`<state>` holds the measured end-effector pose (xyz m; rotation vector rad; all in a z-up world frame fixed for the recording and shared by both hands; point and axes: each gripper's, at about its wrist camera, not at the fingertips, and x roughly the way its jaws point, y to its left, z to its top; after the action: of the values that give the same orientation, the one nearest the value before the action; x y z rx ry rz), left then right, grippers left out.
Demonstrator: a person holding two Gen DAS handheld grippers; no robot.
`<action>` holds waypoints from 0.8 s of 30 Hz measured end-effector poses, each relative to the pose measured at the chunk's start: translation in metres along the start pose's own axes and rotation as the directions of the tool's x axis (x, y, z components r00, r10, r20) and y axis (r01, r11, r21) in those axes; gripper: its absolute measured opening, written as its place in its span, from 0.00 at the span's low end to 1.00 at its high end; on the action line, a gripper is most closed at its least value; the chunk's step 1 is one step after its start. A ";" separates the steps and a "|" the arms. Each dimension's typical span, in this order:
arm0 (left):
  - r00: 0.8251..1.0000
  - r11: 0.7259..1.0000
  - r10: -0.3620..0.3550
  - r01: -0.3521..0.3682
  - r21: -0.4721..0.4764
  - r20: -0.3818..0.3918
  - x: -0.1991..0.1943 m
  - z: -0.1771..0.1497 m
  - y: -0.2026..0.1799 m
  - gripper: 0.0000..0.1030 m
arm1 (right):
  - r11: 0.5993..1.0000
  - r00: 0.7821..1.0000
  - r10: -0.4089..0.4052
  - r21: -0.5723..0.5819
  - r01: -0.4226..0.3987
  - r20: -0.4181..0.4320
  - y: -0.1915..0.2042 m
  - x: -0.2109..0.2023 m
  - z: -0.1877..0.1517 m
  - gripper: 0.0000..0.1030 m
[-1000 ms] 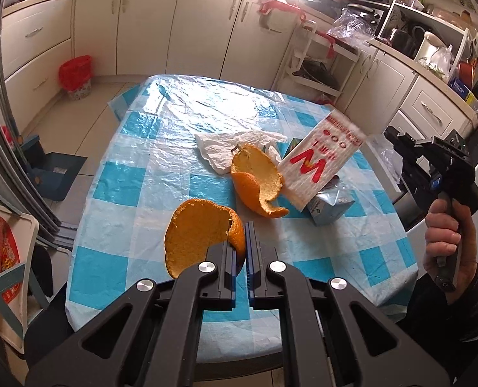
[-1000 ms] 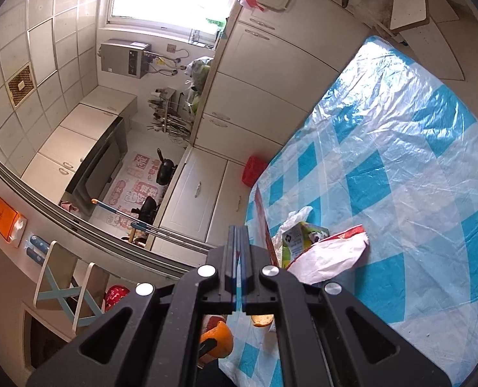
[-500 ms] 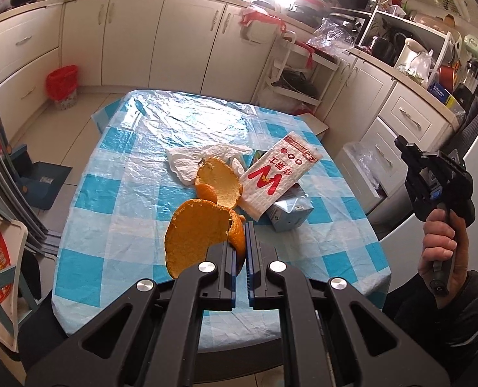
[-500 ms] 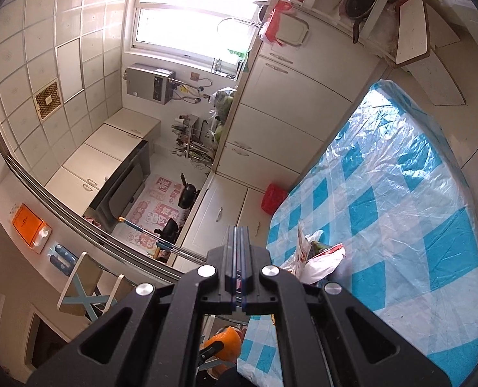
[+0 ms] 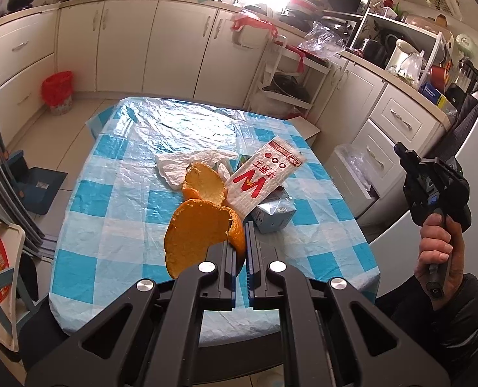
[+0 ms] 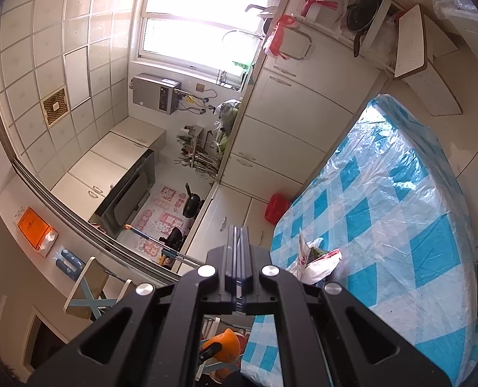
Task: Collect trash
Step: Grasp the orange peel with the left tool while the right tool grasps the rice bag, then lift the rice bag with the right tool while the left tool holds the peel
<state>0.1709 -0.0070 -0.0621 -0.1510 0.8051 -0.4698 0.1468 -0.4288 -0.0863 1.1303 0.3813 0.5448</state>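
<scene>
My left gripper (image 5: 246,225) is shut on the edge of a big orange peel (image 5: 200,235) and holds it in the air over the near part of the blue-checked table (image 5: 116,193). On the table lie a second orange peel (image 5: 203,185), a crumpled white wrapper (image 5: 187,163), a white paper bag with a red W (image 5: 264,177) and a silvery-blue carton (image 5: 272,214). My right gripper (image 6: 238,229) is shut and empty, pointing level past the table's edge. In the left wrist view it hangs off the table's right side, gripped by a hand (image 5: 435,248).
A red bin (image 5: 57,88) stands on the floor by the far cabinets. A white bin lined with clear plastic (image 5: 351,164) sits right of the table. A blue dustpan (image 5: 35,187) and a chair (image 5: 0,258) are on the left.
The left gripper has risen and drawn back with the peel, so the table looks smaller. The right gripper has pulled away from the trash pile, which now sits lower and farther off.
</scene>
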 end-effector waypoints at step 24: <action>1.000 1.000 -0.012 0.012 0.005 -0.013 -0.002 -0.003 -0.006 0.05 | 0.949 0.914 -0.309 -0.026 0.314 -0.261 -0.051 0.131 -0.041 0.75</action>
<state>0.1652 -0.0107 -0.0613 -0.1486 0.8165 -0.4842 0.2418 -0.3374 -0.1505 0.9892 0.7842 0.4083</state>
